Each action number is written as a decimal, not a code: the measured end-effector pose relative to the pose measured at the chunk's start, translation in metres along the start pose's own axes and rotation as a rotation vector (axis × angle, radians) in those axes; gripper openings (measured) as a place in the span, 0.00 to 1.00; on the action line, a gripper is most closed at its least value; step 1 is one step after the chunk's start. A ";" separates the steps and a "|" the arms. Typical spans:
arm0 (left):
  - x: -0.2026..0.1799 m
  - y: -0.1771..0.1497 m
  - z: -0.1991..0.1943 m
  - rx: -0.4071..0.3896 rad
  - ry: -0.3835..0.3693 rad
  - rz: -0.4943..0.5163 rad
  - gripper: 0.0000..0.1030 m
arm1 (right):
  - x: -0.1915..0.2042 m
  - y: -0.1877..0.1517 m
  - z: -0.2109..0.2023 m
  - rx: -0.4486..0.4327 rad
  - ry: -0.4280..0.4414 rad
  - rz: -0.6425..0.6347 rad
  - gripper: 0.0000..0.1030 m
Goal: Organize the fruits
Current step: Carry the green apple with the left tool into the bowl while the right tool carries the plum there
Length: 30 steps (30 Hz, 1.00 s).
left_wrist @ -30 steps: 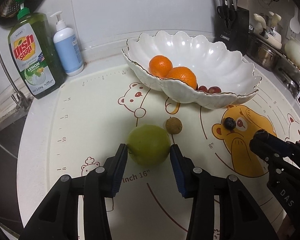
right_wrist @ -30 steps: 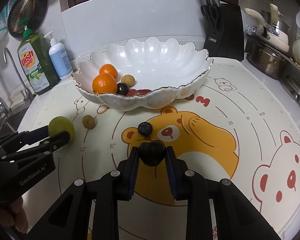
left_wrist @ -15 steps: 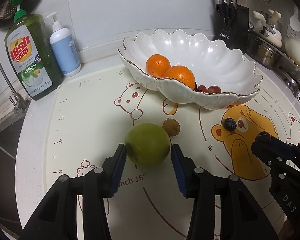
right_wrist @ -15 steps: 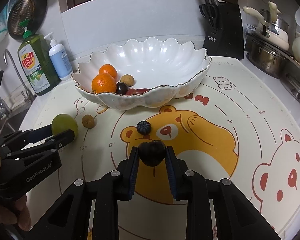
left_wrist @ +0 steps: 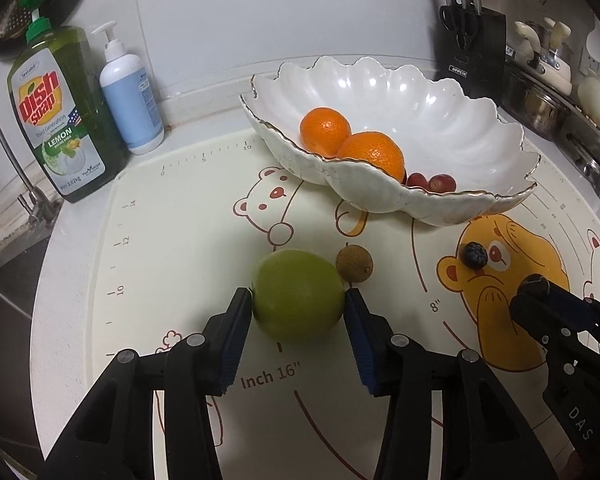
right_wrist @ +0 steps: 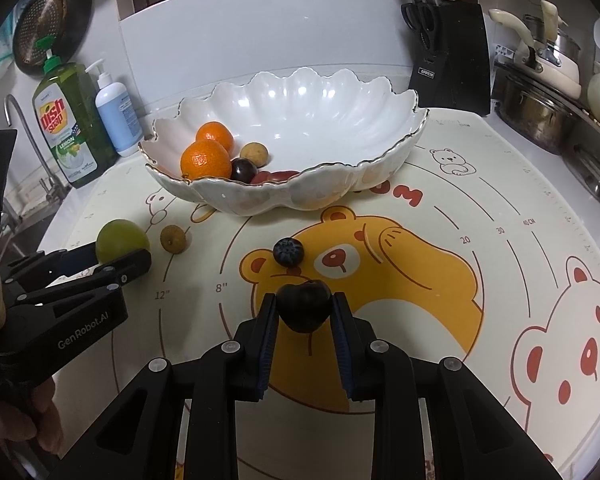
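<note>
Item: green fruit (left_wrist: 298,294). Round, no long axis to speak of. Sits on the mat (left_wrist: 180,216), near-left of the bowl (left_wrist: 440,120), directly between the fingers (left_wrist: 236,320) of the left gripper (left_wrist: 299,304). Both blue pads touch its sides, left and right; the jaws have just eased open and then closed slightly with the fruit between them. Judged a light pinch, not yet lifted clear.

Item: dark fruit (right_wrist: 305,308). Pinched firmly in the right gripper (right_wrist: 305,312), pads pressed on both flanks, just above the bear print on the mat.

Item: bowl. White, scalloped, far centre of the bench (left_wrist: 204,128). Holds two oranges (left_wrist: 370,154), red grapes (left_wrist: 432,182); the right view adds a brown longan and a dark plum-like fruit inside.

Loose items on mat: brown longan (left_wrist: 354,264), just right of and beyond the green fruit, close beside the right finger; blueberry (right_wrist: 287,251), just beyond the dark fruit.

Key relation: the bowl lies far and right of the left gripper, far and slightly left of the right. Both loads travel up and away over the near rim. The left path likely passes the longan closely; a nudge could roll it.
</note>
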<state>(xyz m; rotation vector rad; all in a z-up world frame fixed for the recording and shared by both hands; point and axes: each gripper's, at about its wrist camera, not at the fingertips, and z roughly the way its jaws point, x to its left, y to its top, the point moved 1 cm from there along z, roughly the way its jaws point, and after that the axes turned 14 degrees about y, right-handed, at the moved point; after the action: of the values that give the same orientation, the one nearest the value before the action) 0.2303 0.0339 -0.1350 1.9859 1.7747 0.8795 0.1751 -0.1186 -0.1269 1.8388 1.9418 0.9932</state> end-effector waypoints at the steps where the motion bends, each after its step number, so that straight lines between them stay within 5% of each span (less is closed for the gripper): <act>1: 0.000 0.000 -0.001 0.002 -0.001 -0.002 0.45 | 0.000 0.000 0.000 -0.001 0.001 -0.001 0.27; 30: -0.001 0.022 -0.060 -0.075 -0.012 -0.028 0.45 | -0.005 0.028 -0.044 -0.104 0.033 -0.018 0.27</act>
<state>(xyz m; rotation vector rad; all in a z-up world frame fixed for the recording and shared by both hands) 0.2086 0.0205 -0.0766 1.9109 1.7331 0.9091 0.1698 -0.1371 -0.0783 1.7558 1.8841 1.1040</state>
